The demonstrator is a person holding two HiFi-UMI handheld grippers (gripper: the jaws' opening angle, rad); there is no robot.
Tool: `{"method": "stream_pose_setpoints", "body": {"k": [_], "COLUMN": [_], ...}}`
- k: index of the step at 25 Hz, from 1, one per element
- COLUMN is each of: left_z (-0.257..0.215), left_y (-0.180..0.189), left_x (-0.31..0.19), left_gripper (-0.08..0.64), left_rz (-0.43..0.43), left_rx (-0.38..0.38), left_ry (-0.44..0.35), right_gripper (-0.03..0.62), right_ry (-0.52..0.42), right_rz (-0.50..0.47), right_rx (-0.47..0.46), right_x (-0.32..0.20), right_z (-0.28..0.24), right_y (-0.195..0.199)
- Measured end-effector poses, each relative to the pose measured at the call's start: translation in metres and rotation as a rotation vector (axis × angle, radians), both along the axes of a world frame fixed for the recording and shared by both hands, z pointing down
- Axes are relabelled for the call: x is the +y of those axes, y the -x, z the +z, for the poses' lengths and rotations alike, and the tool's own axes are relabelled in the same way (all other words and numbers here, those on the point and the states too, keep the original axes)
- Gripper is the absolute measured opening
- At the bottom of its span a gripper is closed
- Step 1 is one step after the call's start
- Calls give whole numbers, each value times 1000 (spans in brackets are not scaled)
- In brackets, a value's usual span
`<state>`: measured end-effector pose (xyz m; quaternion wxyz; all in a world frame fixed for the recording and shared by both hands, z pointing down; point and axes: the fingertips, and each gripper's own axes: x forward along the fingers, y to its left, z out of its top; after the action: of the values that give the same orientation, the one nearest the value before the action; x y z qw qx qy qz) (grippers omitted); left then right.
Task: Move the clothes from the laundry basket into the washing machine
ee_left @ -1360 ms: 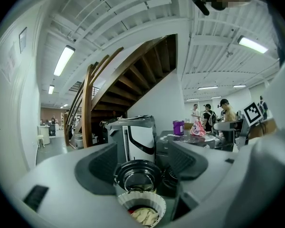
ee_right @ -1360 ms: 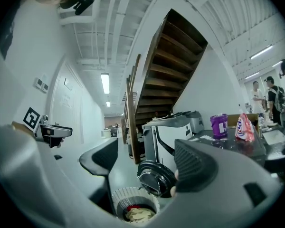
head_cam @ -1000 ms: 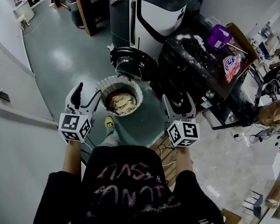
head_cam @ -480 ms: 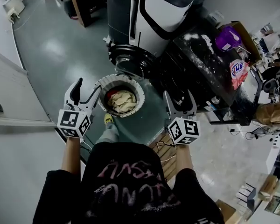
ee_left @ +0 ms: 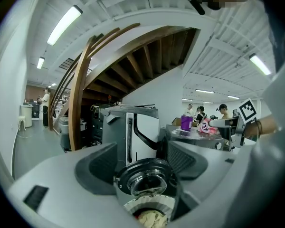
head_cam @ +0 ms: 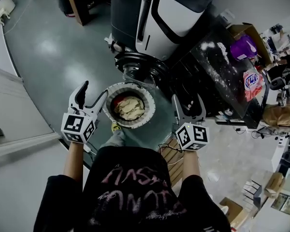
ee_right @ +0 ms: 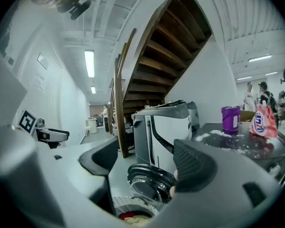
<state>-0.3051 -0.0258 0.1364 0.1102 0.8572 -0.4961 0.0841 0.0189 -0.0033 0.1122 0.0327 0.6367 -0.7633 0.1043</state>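
Washing machine (head_cam: 166, 21) nearer, basket (head_cam: 130, 85) of cream, red clothes (head_cam: 129, 107)

Your head view looks dim and gray, with a soft shine on the floor (head_cam: 47, 47). In your gripper views, long ceiling lights (ee_left: 63, 24) glow bright, and everything bends round at the dark edges.

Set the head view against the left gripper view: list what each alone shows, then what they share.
Head view only: the left gripper's marker cube and a yellow shoe. Left gripper view only: the wooden staircase and ceiling lights. Both: the laundry basket of clothes, the washing machine with its door open, the purple container.
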Motion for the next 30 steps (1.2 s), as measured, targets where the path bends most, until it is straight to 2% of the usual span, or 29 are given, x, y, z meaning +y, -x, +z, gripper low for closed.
{"method": "stream_pose_setpoints", "body": {"k": [8,15,20,30], "left_z": [20,29,28,30], "left_y": [20,6,-11,-37], "left_x": [-50,-62,-65,-63], "left_gripper": [331,331,331,331], "left_rz": [67,98,86,38], "left_rx": [-5,-22,-30,-52], "left_ry": [49,64,73,86], "right_gripper": [362,362,362,357], "right_ry": [6,24,22,76], "right_rz": [69,95,67,4], "right_rx": [-5,-45,-57,-72], "right_x": [-30,-44,-60,-78], "right_z": [9,21,19,41], "right_y": [19,4,-11,-36]}}
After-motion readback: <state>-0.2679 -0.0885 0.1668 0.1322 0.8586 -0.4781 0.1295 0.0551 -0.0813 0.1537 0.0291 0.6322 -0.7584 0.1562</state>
